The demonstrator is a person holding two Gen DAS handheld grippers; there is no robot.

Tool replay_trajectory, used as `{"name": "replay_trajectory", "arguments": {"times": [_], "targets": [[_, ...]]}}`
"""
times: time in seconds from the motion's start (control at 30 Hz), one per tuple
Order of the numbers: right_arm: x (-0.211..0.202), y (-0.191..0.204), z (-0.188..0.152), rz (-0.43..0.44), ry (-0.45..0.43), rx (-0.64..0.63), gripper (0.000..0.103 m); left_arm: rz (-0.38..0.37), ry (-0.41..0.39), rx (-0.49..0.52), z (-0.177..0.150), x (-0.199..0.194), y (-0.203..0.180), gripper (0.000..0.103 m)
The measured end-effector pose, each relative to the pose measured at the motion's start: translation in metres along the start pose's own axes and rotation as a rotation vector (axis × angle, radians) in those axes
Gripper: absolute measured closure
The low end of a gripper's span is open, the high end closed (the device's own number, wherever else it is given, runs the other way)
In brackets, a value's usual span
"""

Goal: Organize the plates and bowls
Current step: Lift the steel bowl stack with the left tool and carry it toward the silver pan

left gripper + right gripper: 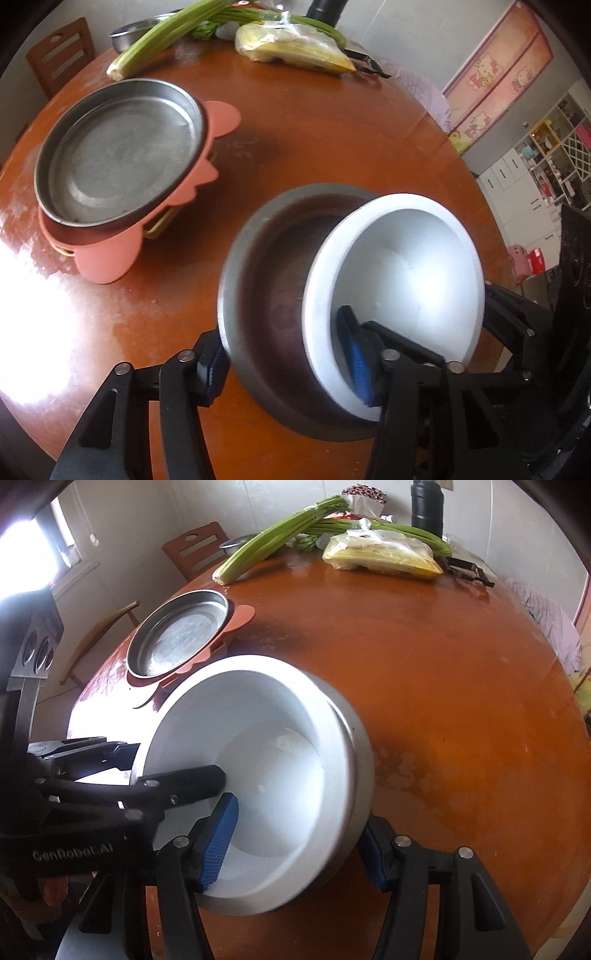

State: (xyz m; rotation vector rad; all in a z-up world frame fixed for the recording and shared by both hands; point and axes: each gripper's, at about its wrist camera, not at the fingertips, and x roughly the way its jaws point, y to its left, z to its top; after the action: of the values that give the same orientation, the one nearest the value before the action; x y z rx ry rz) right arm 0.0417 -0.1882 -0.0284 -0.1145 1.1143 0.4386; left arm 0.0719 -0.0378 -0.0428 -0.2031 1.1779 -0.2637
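Left gripper (291,363): nearest the left wrist camera; its blue pads straddle the near wall of the steel bowl, one outside it, the other inside and also within the white bowl; clamped on both walls together.
Right gripper (299,853): nearest the right wrist camera; one pad (219,840) inside the white bowl, the other outside the steel bowl's rim; closed on the pair from the side opposite the left gripper.
Table (332,147): round, glossy orange-brown wood; the landmark for all else.
Steel bowl (266,280): over the table's near edge, tilted toward the left, held by both grippers; I cannot tell whether its base touches the table.
White bowl (406,273): nested inside the steel bowl, pushed against its right side, tilted with it.
Steel plate (118,155): on the table's left part, well apart from the bowls, resting on a pink mat (110,258) that lies over a yellow wire stand.
Celery (162,33): at the table's far edge, partly over a metal dish.
Bagged yellow food (295,48): far edge, just beside the celery.
Black bottle (426,507): far edge, upright, behind the bag.
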Motion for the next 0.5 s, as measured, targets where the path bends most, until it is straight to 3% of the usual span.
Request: {"name": "replay_trajectory", "arguments": {"times": [0.5], "targets": [[-0.0019, -0.0028, 0.0034, 0.006, -0.009, 0.008, 0.043, 0.009, -0.016, 0.006, 0.0011, -0.0064, -0.0038, 0.050]]}}
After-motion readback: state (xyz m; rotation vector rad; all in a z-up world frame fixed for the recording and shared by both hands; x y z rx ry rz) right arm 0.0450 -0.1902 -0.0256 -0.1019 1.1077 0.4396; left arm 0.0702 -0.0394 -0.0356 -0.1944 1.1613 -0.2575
